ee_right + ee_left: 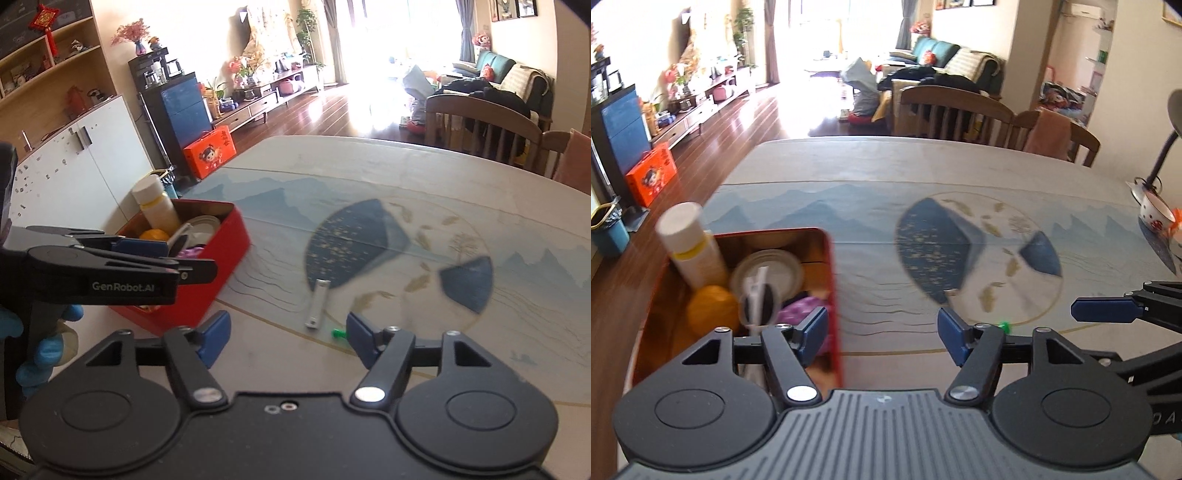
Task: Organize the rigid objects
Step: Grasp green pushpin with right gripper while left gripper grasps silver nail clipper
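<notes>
While both jaws gape empty, nail clipper [317, 303] lies ahead of right gripper [286, 336]

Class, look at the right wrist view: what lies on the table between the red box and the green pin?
A silver nail clipper lies between the red box and green pin; around it, bare tablecloth.

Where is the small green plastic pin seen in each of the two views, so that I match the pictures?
Left wrist view: the small green plastic pin peeks out low and right of centre, just behind the right blue finger of the left tool.
Right wrist view: it lies on the table, low centre, beside the small silver metal bar.
Shared landmark: the red rectangular tin box at the left.
</notes>
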Tool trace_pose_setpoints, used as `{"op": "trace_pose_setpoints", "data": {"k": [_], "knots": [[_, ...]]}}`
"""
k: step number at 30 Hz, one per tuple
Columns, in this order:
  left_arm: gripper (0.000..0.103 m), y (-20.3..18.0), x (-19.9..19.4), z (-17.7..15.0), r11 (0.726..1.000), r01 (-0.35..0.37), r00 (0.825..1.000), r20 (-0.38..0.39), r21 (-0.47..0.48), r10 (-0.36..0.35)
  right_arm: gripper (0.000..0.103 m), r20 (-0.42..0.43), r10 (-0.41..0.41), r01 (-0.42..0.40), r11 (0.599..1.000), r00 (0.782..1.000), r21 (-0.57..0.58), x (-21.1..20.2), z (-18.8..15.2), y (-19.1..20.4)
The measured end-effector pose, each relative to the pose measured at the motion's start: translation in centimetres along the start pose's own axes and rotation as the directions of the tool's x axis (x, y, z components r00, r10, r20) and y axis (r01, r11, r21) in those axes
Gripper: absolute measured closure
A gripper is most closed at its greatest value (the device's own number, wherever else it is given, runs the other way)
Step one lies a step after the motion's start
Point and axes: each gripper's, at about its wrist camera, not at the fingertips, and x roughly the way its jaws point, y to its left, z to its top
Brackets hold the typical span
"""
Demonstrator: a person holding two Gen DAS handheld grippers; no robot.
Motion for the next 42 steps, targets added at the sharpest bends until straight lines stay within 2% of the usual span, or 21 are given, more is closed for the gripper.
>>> {"op": "trace_pose_setpoints", "data": {"k": [3,7,11,18,22,26,29,32,36,39,41,42], "knots": [[0.033,-1.6,0.9,0.1,1.0,0.009,1.0,-0.009,0.014,-0.009,0.025,0.001,0.003,-0.003,1.0,1.0,-0.003,-0.2,-0.5,-1.2],[0.022,-3.4,2.0,0.3,1.0,0.011,1.0,-0.02,0.024,-0.011,0.017,-0.006,0.011,-0.011,1.0,1.0,0.005,0.0,-1.1,-2.7],[0.022,-4.2,3.3,0.6,1.0,0.013,0.999,-0.041,0.01,-0.013,0.006,-0.016,0.032,-0.032,0.999,0.999,-0.011,0.6,-1.6,-3.6],[0.021,-4.4,6.2,0.9,0.996,0.053,0.992,-0.108,-0.074,-0.061,0.004,-0.044,0.029,-0.034,0.992,0.999,-0.122,2.4,-2.1,-4.3],[0.021,-4.8,7.7,1.1,0.997,0.035,0.991,-0.125,-0.076,-0.044,0.005,-0.07,0.041,-0.051,0.987,0.997,-0.15,3.9,-1.9,-5.0],[0.021,-5.0,9.3,1.2,0.996,0.032,0.988,-0.149,-0.082,-0.044,0.012,-0.106,0.061,-0.079,0.981,0.992,-0.179,5.2,-1.7,-5.2],[0.021,-5.2,10.1,1.2,0.996,0.05,0.986,-0.154,-0.077,-0.062,0.014,-0.123,0.067,-0.091,0.975,0.99,-0.201,6.1,-1.7,-5.1],[0.021,-5.7,10.9,1.2,0.998,0.041,0.986,-0.162,-0.056,-0.05,0.02,-0.136,0.07,-0.097,0.973,0.988,-0.211,6.9,-1.6,-5.2],[0.021,-5.9,11.9,1.2,0.999,0.025,0.984,-0.173,-0.034,-0.03,0.034,-0.161,0.072,-0.107,0.968,0.984,-0.227,7.9,-1.5,-5.4],[0.023,-5.8,12.4,1.0,1.0,0.005,0.984,-0.18,-0.028,-0.01,0.036,-0.164,0.071,-0.112,0.96,0.984,-0.257,8.3,-1.6,-5.3],[0.026,-5.9,12.7,1.0,1.0,0.002,0.984,-0.179,-0.026,-0.006,0.042,-0.166,0.071,-0.114,0.956,0.984,-0.27,8.5,-1.6,-5.2],[0.035,-6.0,12.8,1.0,1.0,0.005,0.984,-0.18,-0.02,-0.009,0.043,-0.164,0.071,-0.114,0.955,0.984,-0.272,8.6,-1.6,-5.2]]}}
